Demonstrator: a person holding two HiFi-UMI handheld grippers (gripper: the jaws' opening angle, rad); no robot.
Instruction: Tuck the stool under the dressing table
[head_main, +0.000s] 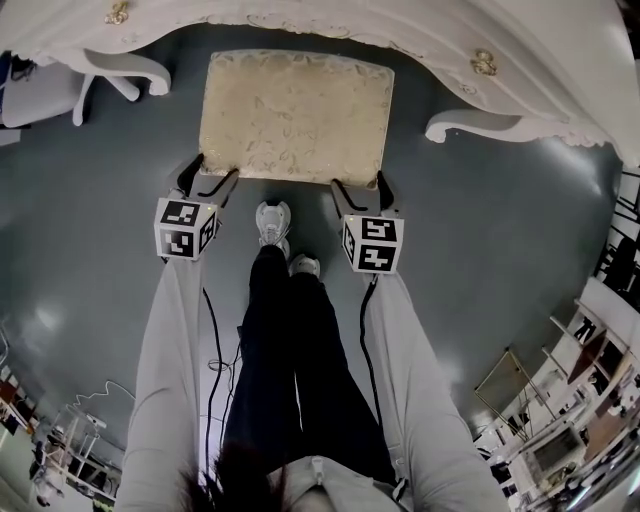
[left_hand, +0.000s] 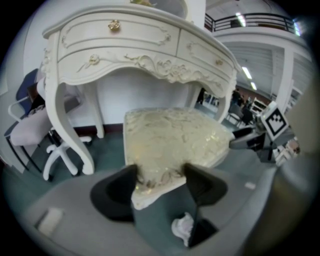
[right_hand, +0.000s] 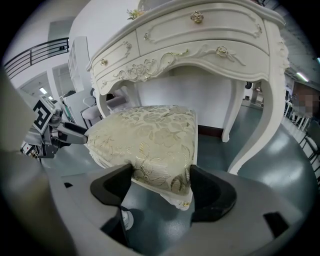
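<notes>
- Stool (head_main: 295, 115): directly ahead of both grippers, in the gap between the dressing table's front legs. Its far edge lies close to the table's front edge.
- Seat: rectangular, padded, cream fabric with a gold floral weave, on a white frame.
- Left gripper (head_main: 213, 172): jaws set wide and pinching the seat's near left corner, pads against the fabric on both sides.
- Right gripper (head_main: 358, 185): jaws set wide and pinching the near right corner in the same way.
- Dressing table (head_main: 540, 60): beyond the stool. It is white, with carved scrollwork along a curved apron.
- Legs: curved, with one foot (head_main: 130, 68) left of the left gripper and one (head_main: 470, 125) right of the right gripper. Both stand clear of the seat's sides.
- Drawers: closed, with gold knobs (left_hand: 114, 25). Their contents are hidden.
- Chair (left_hand: 30, 130): pale seat on a white star base, left of the table's left leg.
- Floor (head_main: 500, 250): smooth, glossy grey-blue.
- Shoes (head_main: 273, 222): white, on the floor between the grippers, just short of the seat.
- Cables (head_main: 215, 360): black, hanging behind each gripper.
</notes>
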